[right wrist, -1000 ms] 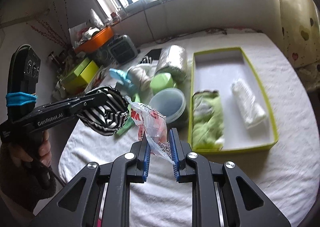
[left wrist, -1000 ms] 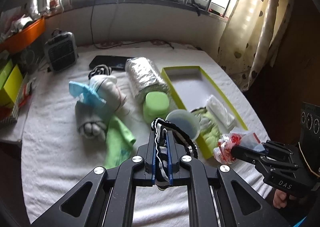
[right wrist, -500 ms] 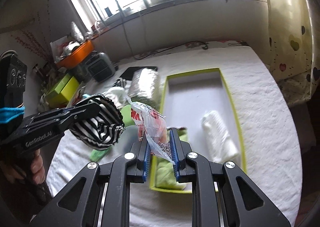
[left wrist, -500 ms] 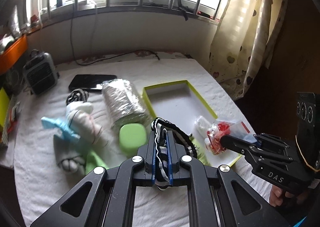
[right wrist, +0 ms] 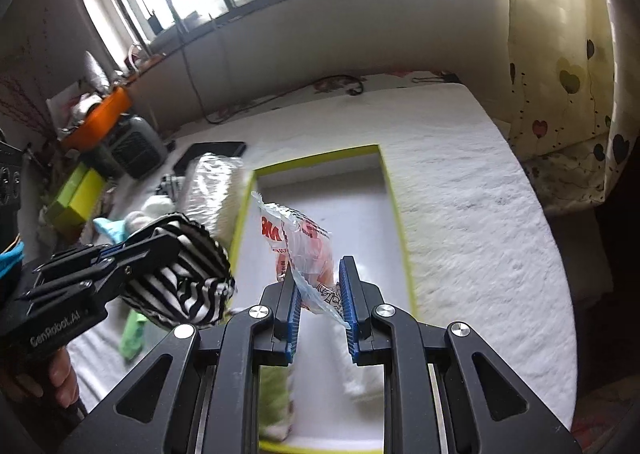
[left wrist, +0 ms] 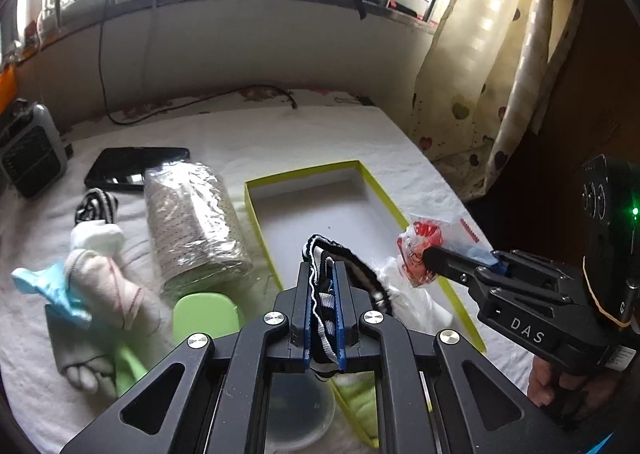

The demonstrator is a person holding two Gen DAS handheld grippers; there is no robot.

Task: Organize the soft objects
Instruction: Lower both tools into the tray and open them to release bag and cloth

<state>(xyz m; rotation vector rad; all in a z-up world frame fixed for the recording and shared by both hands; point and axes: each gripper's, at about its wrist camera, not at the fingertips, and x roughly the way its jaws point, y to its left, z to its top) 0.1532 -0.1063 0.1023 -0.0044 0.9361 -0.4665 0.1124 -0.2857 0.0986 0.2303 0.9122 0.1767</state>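
Grippers first: my left gripper [left wrist: 324,318] is clamped tight on a black-and-white striped sock [right wrist: 188,278], the fabric pinched flat between the blue pads, just as it was a second ago. My right gripper [right wrist: 320,310] holds a clear plastic packet [right wrist: 304,250] with red print, jaws narrow around it, and that grip has not changed either.

What has changed is where both hands sit. A second ago I looked down on the pile of soft things with the yellow-green tray [left wrist: 384,193] off to the right; now both grippers have slid across so the tray lies straight ahead of me in the left wrist view. From the right wrist camera the packet now hangs over the tray's white floor, where before it hung short of the near rim. The striped sock hangs at the tray's left rim in that view, apart from the packet.

Inside the tray I can make out a white rolled cloth [left wrist: 416,302] and a green cloth [right wrist: 274,390] at the near end, both partly hidden by the grippers. Left on the white bed cover [right wrist: 460,181] are the foil-wrapped bundle [left wrist: 196,221], a green box [left wrist: 204,316], a white sock bundle [left wrist: 104,278], a blue cloth [left wrist: 52,290] and a second striped sock [left wrist: 96,205].
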